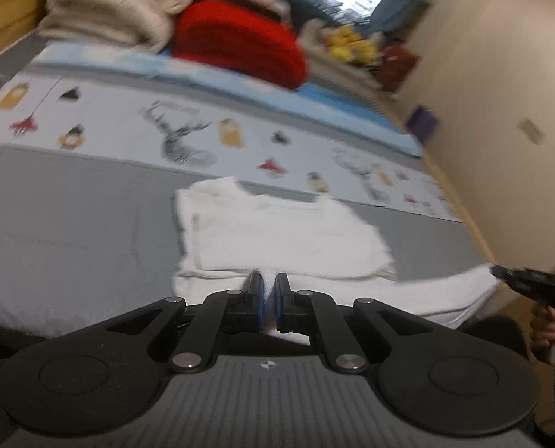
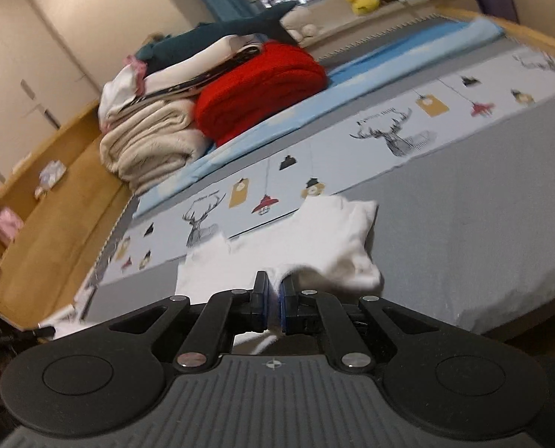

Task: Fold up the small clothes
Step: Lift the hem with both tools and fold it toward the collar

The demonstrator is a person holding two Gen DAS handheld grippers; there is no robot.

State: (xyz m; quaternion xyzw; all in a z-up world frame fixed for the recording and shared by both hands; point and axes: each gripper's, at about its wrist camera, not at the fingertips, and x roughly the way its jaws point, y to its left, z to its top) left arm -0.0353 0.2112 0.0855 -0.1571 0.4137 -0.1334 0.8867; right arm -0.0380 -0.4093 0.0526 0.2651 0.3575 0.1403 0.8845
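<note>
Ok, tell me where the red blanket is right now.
The red blanket lies folded at the far side of the bed, beside the stack of cream blankets, on the light blue sheet.

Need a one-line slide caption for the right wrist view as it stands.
Right gripper pinches the near edge of a white garment on the grey bed, folded blankets stacked behind.

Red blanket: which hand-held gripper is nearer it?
Left, though not clearly. The left hand-held gripper and right hand-held gripper both clamp the white garment's near edge, far from the red blanket.
</note>
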